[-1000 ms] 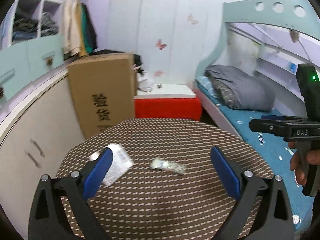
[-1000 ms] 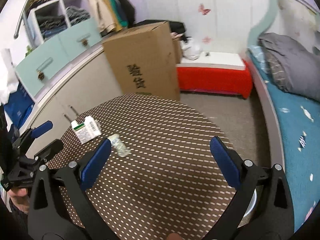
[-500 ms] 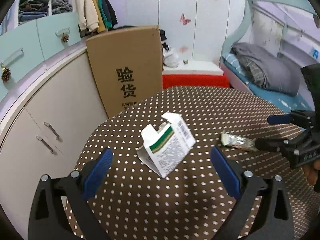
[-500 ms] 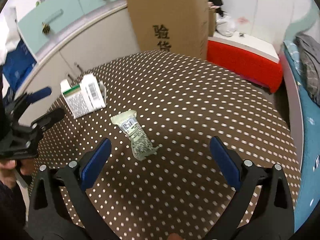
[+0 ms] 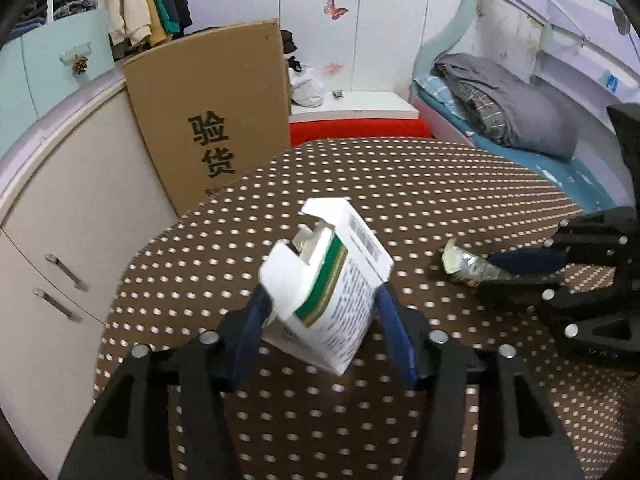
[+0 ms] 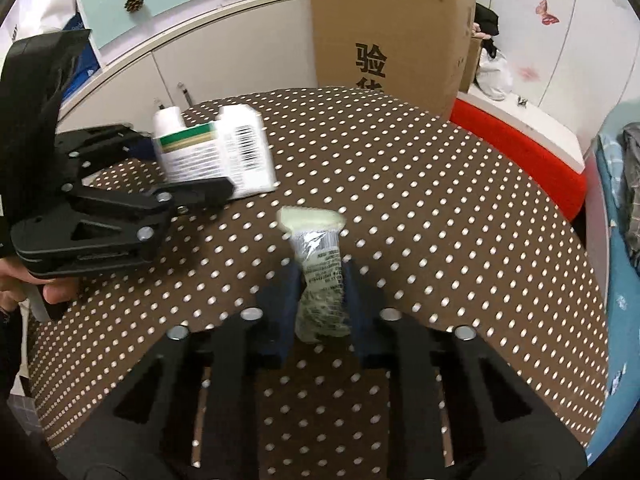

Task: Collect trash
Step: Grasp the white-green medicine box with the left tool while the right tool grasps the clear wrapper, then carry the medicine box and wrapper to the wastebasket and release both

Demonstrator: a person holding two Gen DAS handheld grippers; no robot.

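Only the right view shows a hand (image 6: pixel 24 280) gripping the left tongs (image 5: pixel 320 312). Both point down at the counter (image 5: pixel 440 184), jaws just closing: left clamp the box (image 5: pixel 332 280), right tongs (image 6: pixel 322 292) pinch the wrapper (image 6: pixel 320 276).

Brown dotted table (image 5: pixel 440 184), carton (image 5: pixel 332 292), wrapper (image 6: pixel 320 272)

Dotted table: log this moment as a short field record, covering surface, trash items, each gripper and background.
surface: brown table with white dots
item 1: white carton with a green stripe, top flaps open
item 2: crumpled wrapper, clear with print
left gripper: jaws just closed in, blue pads against the carton's sides
right gripper: jaws just closed in, pads pinching the wrapper
lifted or not: cannot tell for either item
background: cardboard box with printed characters, cabinets, bed with grey bedding
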